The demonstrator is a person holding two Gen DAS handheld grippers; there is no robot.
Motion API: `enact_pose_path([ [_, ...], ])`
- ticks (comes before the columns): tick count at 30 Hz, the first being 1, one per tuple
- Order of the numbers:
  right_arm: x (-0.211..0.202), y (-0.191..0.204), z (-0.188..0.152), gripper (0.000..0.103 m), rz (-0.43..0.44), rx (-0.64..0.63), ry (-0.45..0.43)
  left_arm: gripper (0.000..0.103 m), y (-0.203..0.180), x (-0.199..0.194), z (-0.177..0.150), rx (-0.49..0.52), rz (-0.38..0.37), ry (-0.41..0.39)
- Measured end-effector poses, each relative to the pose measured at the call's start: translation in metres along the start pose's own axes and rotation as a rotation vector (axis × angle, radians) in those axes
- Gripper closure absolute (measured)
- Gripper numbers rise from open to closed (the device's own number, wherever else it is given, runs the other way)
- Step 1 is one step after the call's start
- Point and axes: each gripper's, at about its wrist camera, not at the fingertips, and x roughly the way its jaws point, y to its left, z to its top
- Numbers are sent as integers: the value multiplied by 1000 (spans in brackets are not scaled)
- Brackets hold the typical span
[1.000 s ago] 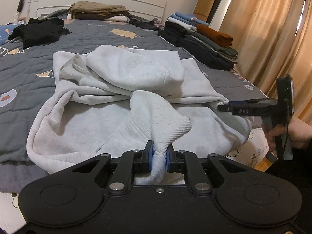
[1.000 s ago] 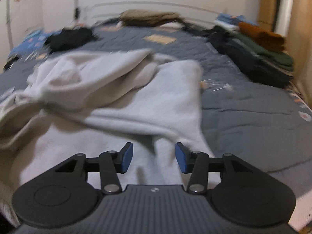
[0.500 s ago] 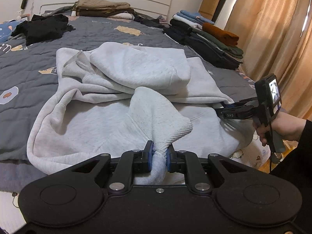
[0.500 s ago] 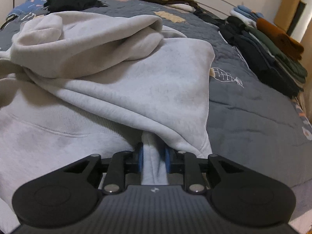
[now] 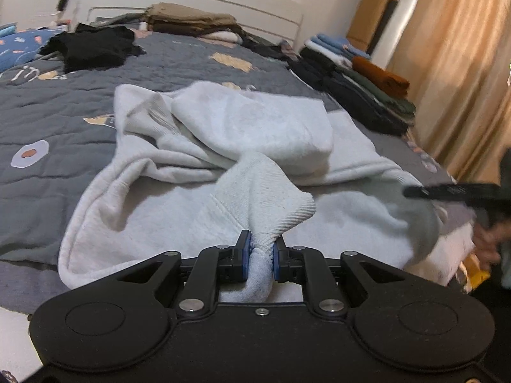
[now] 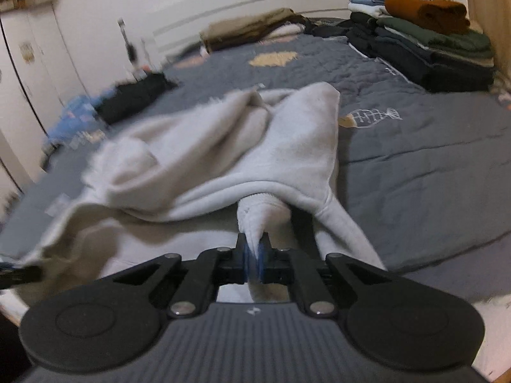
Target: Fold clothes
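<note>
A crumpled light grey sweatshirt [image 5: 223, 146] lies on the grey quilted bed [image 5: 57, 118]. My left gripper [image 5: 259, 250] is shut on its ribbed hem, which bunches up between the blue pads. In the right wrist view the same sweatshirt [image 6: 223, 146] stretches away from my right gripper [image 6: 254, 260], which is shut on a pinch of its fabric at the near edge. The right gripper [image 5: 412, 192] also shows as a dark blurred bar at the right of the left wrist view, with a person's hand [image 5: 485, 242] behind it.
Folded dark, green, brown and blue clothes [image 6: 424, 41] are stacked at the bed's far right. A black garment [image 5: 92, 48] lies at the far left. Folded tan clothes [image 5: 188, 20] sit by the white headboard. Orange curtains [image 5: 460, 63] hang to the right.
My right gripper went from open over the sweatshirt to shut on its edge, then pulled up and rolled, lifting the cloth. The left gripper kept its grip on the hem.
</note>
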Motion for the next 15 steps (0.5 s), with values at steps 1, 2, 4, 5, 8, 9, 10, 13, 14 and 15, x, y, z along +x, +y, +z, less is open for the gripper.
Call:
enact_pose_path([
  [1,-8,-3,-2,97,25,24,-14,89,3,-2,2,-17,5,-12],
  [2,-16,-7,-4,97,50,49,-28,89,6,-3,4,-36,13,-25],
  [4,-29,-16,-7,98,100,92,-52,89,12,-6,7,-70,32,-45],
  [5,-35,-21,-8,98,126,113,-64,89,15,-6,7,-82,42,-46],
  [8,-44,-29,-11,97,121,96,-54,89,23,-6,9,-118,72,-48],
  [9,-42,-29,-11,97,100,82,-28,89,24,-5,9,-122,80,-46],
  [10,-40,-29,-11,97,79,69,-2,89,23,-4,9,-114,84,-42],
  [13,-35,-19,-5,94,7,-16,23,89,19,-1,9,-94,97,-30],
  [14,-37,-15,-2,93,-21,-43,18,89,19,0,9,-95,100,-28],
  [15,-39,-12,1,92,-38,-55,11,89,20,0,9,-97,101,-26],
])
